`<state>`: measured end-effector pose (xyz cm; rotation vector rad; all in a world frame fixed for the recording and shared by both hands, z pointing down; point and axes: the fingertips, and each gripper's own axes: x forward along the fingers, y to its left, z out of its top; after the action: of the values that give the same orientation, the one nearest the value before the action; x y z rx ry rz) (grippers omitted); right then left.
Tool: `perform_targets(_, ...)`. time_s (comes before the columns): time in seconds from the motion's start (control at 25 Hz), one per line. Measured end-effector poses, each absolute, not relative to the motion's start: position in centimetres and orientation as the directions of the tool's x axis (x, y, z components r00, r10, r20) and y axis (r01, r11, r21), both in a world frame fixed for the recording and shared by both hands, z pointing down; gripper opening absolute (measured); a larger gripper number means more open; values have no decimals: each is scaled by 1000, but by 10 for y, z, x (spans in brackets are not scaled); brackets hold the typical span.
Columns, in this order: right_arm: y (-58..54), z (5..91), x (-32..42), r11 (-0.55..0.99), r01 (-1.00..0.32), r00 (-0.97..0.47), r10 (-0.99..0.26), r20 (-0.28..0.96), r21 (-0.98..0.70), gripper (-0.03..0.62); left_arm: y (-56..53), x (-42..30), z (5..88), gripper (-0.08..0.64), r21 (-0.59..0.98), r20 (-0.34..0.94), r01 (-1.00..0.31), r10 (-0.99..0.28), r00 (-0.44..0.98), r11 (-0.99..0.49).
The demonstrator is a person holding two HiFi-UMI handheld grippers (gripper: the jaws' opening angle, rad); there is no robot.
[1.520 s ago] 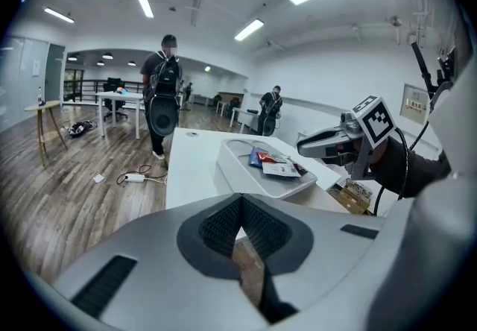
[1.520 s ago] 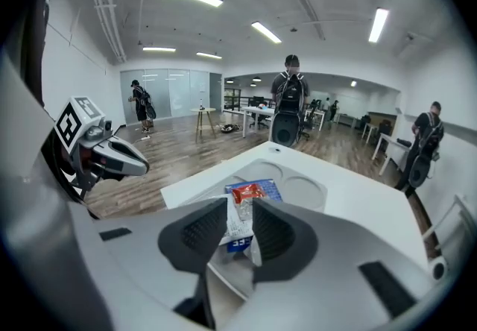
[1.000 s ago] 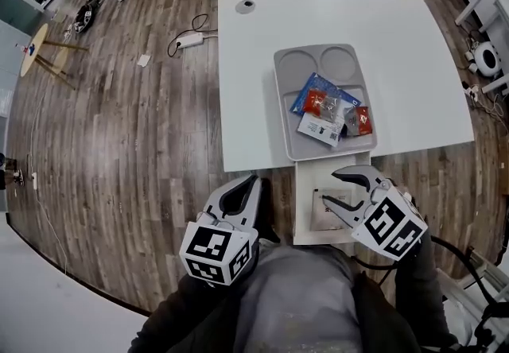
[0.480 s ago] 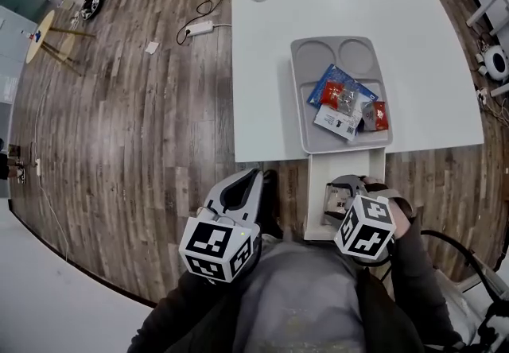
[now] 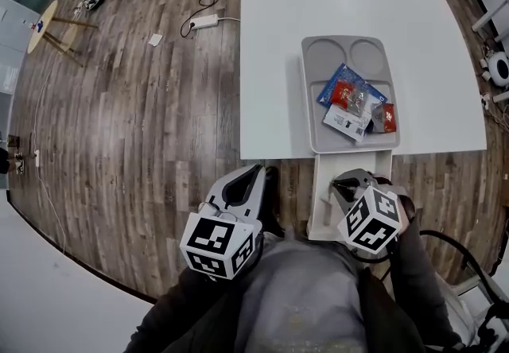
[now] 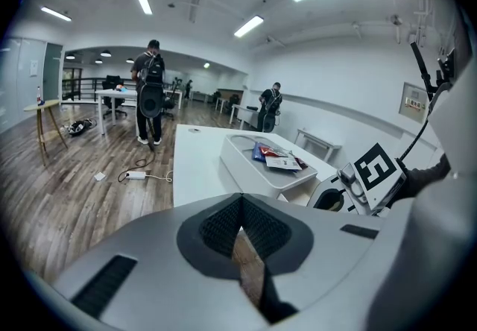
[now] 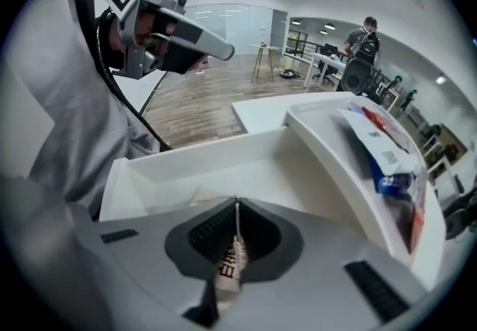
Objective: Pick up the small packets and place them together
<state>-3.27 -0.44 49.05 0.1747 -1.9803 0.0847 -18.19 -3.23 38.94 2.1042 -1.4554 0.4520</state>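
Right tongs: the right tongs (image 5: 343, 183) (image 7: 236, 206) are closing tight, with the pads pressed on a small packet (image 7: 227, 273), inside the white drawer (image 5: 321, 204) (image 7: 216, 158) at the near edge of the tabletop (image 5: 270, 65).
Held packet, axis: it is gripped edge-on. Its long axis runs along the jaws, the thin seam points forward into the drawer and the printed end trails back.
Held packet, look: white crinkled film with red print.
Left tongs: the left tongs (image 5: 253, 172) (image 6: 240, 210) are shut with nothing between them and are held off the near left corner, over the plank floor (image 5: 119, 105).
Other packets: a loose heap of packets (image 5: 354, 109) (image 7: 384, 150) in blue, red and white foil is seen in the grey moulded tray (image 5: 310, 105) near the near edge.
Head view only: the tray's two round hollows are shown, while the held packet is hidden.
Right gripper view only: the grip itself and the drawer's plain smooth walls are shown.
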Motion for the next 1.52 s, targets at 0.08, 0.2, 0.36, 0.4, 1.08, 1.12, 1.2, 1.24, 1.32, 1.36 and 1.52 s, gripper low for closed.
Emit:
perform_targets(0.08, -6, 486, -32, 984, -177, -405, -95, 909, 24, 15, -33, -182, 388, 0, 235, 549, -932, -754, 361, -275)
perform_targets(0.2, -13, 471, -31, 976, -213, -438, -128, 890, 36, 14, -33, -181, 386, 0, 228, 546, -933, -757, 359, -277)
perform_targets(0.36, -21, 448, -31, 965, -260, -497, -171, 851, 42, 15, -34, -172, 381, 1, 221, 537, -929, -758, 370, -297)
perform_targets(0.4, -23, 441, -32, 961, -276, -520, -179, 835, 35, 15, -35, -169, 380, 0, 220, 534, -927, -758, 375, -303)
perform_targets(1.08, -164, 347, -31, 788, -557, -538, -583, 609, 262, 21, -23, -201, 383, 0, 230, 542, -950, -782, 307, -213)
perform_targets(1.12, -168, 352, -34, 789, -555, -534, -581, 615, 263, 32, -21, -206, 385, 0, 231, 545, -952, -783, 299, -202)
perform_targets(1.2, -175, 365, -38, 792, -551, -521, -572, 634, 263, 67, -19, -212, 389, 1, 235, 549, -955, -785, 285, -183)
perform_targets(1.24, -177, 371, -40, 794, -548, -514, -567, 644, 262, 91, -19, -215, 390, 0, 236, 551, -956, -786, 280, -175)
perform_targets(1.32, -180, 379, -42, 796, -547, -505, -561, 655, 260, 121, -18, -219, 393, 0, 239, 555, -957, -786, 272, -162)
perform_targets(1.36, -181, 381, -44, 795, -549, -504, -561, 656, 258, 124, -18, -220, 394, 0, 240, 557, -958, -786, 269, -157)
perform_targets(1.52, -181, 377, -45, 783, -571, -508, -574, 642, 249, 124, -15, -224, 394, 2, 242, 558, -958, -786, 265, -152)
